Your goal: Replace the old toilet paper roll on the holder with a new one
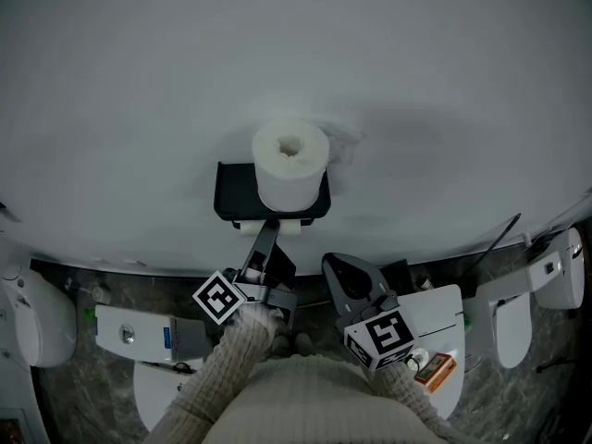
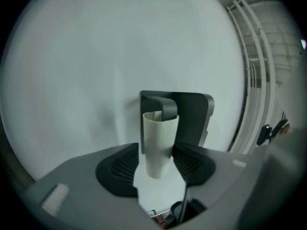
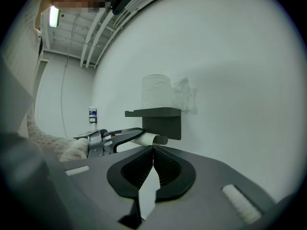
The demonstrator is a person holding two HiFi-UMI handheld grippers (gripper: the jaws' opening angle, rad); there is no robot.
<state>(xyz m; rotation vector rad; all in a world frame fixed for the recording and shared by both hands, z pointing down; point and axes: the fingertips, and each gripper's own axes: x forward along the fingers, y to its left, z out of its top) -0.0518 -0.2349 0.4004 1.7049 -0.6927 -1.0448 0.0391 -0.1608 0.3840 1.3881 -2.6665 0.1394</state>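
Note:
A black wall holder carries a full white toilet paper roll standing upright on its shelf. Below the shelf, an empty cardboard tube hangs on the holder's arm. My left gripper reaches up under the shelf, and its pads press on both sides of the tube's near end. In the right gripper view, the left gripper grips the tube under the shelf, with the roll above. My right gripper is shut and empty; it is held back from the wall.
The plain white wall fills the upper half of the head view. On the dark floor below are a toilet at the left, another at the right, white fixtures, and a small orange box. A small bottle stands farther along the wall.

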